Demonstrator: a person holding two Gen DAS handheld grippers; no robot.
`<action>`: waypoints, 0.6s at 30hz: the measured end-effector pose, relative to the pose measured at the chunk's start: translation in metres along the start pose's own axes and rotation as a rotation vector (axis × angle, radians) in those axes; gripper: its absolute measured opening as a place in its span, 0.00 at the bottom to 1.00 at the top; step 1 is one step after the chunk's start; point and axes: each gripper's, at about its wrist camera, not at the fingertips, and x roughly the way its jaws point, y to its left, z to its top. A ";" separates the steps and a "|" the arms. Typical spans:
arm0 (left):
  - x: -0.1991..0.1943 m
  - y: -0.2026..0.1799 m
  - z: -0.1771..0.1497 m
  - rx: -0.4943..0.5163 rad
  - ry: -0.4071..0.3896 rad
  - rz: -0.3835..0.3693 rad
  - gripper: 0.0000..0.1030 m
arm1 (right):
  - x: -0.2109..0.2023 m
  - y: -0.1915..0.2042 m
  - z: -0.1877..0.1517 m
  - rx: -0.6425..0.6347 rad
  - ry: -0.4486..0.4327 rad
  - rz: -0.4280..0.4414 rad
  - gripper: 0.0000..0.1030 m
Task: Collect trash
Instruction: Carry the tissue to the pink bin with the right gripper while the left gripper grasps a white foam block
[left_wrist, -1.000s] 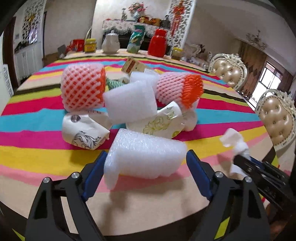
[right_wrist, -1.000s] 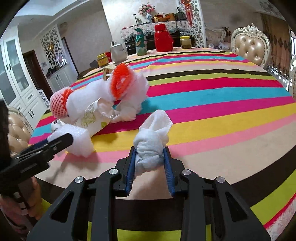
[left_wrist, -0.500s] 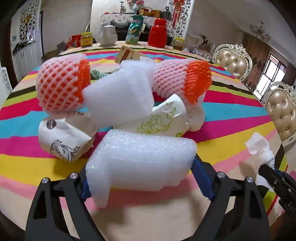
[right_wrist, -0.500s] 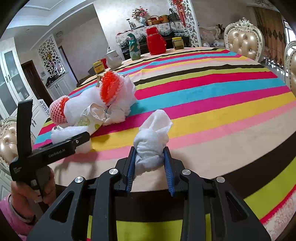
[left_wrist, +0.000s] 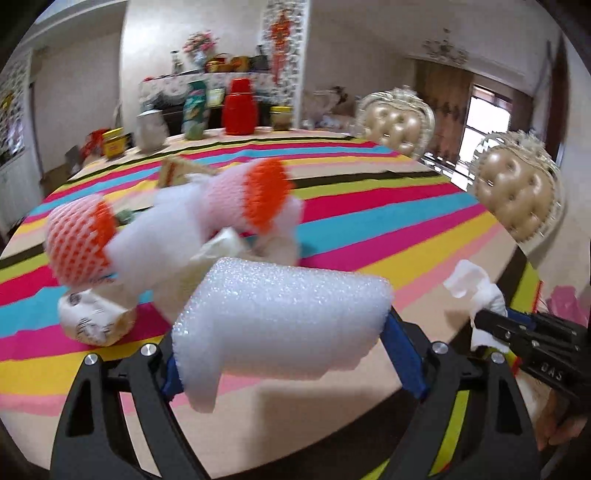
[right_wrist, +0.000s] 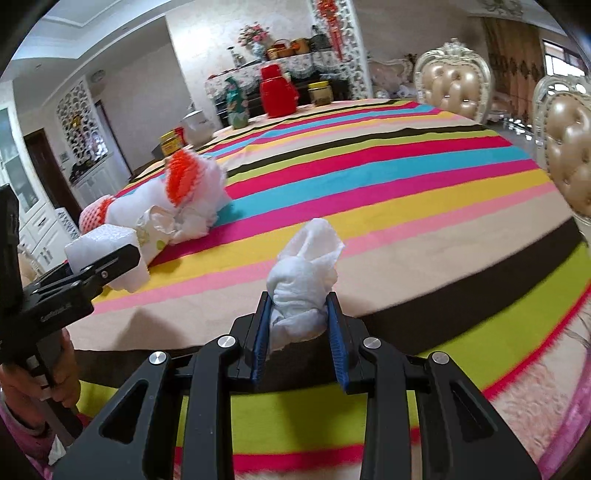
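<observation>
My left gripper (left_wrist: 291, 354) is shut on a white foam wrap (left_wrist: 280, 317) and holds it above the striped table's near edge; it also shows in the right wrist view (right_wrist: 107, 254). My right gripper (right_wrist: 299, 332) is shut on a crumpled white tissue (right_wrist: 304, 273), also seen in the left wrist view (left_wrist: 476, 291). A trash pile lies on the table: two orange-and-white foam fruit nets (left_wrist: 79, 236) (left_wrist: 258, 195), white foam sheets (left_wrist: 166, 229) and crumpled paper cups (left_wrist: 92, 321).
The round table (right_wrist: 369, 177) has a striped cloth. A red jug (left_wrist: 240, 107), a grey pot (left_wrist: 149, 131), a green bottle (left_wrist: 195, 110) and jars stand at its far edge. Two padded chairs (left_wrist: 517, 192) stand at the right.
My left gripper closed on the foam wrap and lifted it off the table, pulling back from the pile. My right gripper kept hold of the tissue and drew back toward the table's edge.
</observation>
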 end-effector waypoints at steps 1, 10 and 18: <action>0.000 -0.008 -0.001 0.011 -0.001 -0.012 0.82 | -0.005 -0.006 -0.002 0.011 -0.008 -0.012 0.30; 0.002 -0.099 0.002 0.186 -0.029 -0.187 0.82 | -0.055 -0.068 -0.022 0.113 -0.076 -0.154 0.30; -0.008 -0.205 0.005 0.332 -0.072 -0.394 0.82 | -0.124 -0.126 -0.046 0.222 -0.160 -0.328 0.30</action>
